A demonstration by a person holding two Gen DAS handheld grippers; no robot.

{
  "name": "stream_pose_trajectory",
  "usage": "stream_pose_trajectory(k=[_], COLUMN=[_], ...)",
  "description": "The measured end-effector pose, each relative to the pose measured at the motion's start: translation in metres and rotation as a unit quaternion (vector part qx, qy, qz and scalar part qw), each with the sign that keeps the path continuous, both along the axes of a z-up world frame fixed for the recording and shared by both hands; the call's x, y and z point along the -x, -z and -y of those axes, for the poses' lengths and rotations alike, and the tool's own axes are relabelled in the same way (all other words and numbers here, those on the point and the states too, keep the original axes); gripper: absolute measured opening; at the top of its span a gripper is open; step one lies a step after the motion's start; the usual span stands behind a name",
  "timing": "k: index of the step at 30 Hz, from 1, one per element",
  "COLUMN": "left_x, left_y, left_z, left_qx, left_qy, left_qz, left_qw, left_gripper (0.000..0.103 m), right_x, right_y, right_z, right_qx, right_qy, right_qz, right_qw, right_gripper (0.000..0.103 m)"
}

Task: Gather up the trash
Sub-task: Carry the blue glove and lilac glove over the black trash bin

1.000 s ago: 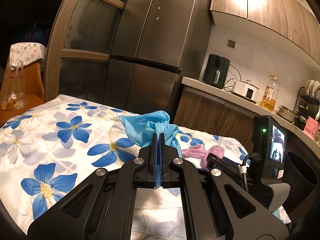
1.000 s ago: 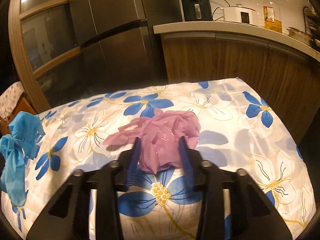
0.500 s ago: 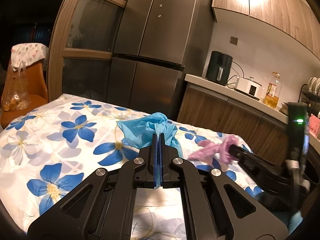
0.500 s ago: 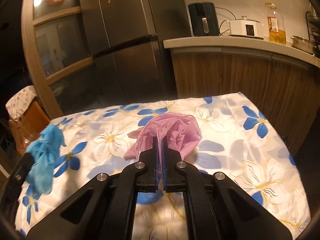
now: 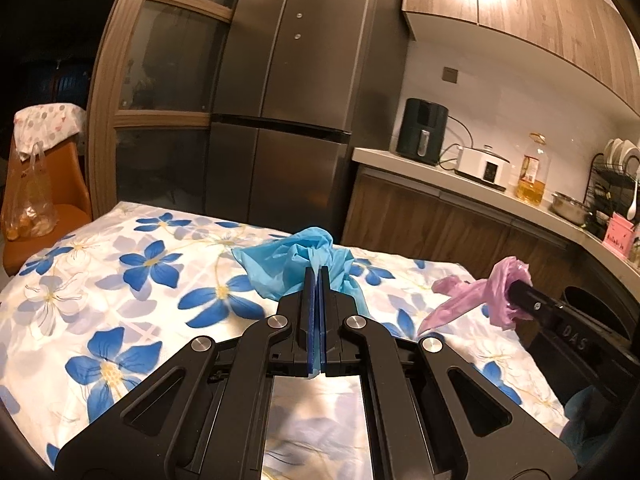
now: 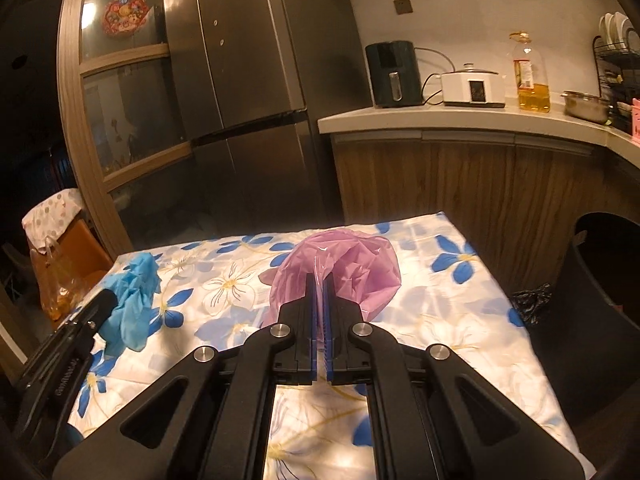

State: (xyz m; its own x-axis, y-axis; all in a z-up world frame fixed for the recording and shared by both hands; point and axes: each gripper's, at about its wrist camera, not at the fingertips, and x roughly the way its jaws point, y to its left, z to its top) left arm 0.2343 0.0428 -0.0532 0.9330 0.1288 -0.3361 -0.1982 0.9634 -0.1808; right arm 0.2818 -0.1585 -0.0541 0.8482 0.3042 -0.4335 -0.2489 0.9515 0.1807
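Right wrist view: right gripper (image 6: 319, 280) clamped tight on pink plastic bag (image 6: 352, 266), lifted above floral tablecloth (image 6: 460, 320). Left gripper (image 5: 318, 274) likewise pinched on blue plastic bag (image 5: 288, 264). Both look featherlight, limp and slick; a bunched fold is likely the safest hold. Dark bin (image 6: 592, 288) stands right of the table.

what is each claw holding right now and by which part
Left claw pinches the blue bag by a bunched fold. Right claw pinches the pink bag at its gathered near edge.

The floral table (image 6: 460, 320) lies bare; the black bin (image 6: 592, 320) stands just beside its edge.
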Motion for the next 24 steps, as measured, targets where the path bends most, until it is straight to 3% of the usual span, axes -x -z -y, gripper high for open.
stream_pose_trajectory(k=[24], left_x=[-0.002], left_y=[-0.027], left_z=[0.121], left_qx=[-0.03], left_qy=[0.116], left_qz=[0.015], left_qw=[0.9927], left_gripper=[0.0], right_x=[0.049], right_y=[-0.025], right_z=[0.114], right_qx=[-0.01], right_qy=[0.094], right_qz=[0.038], right_qw=[0.995], right_gripper=[0.003])
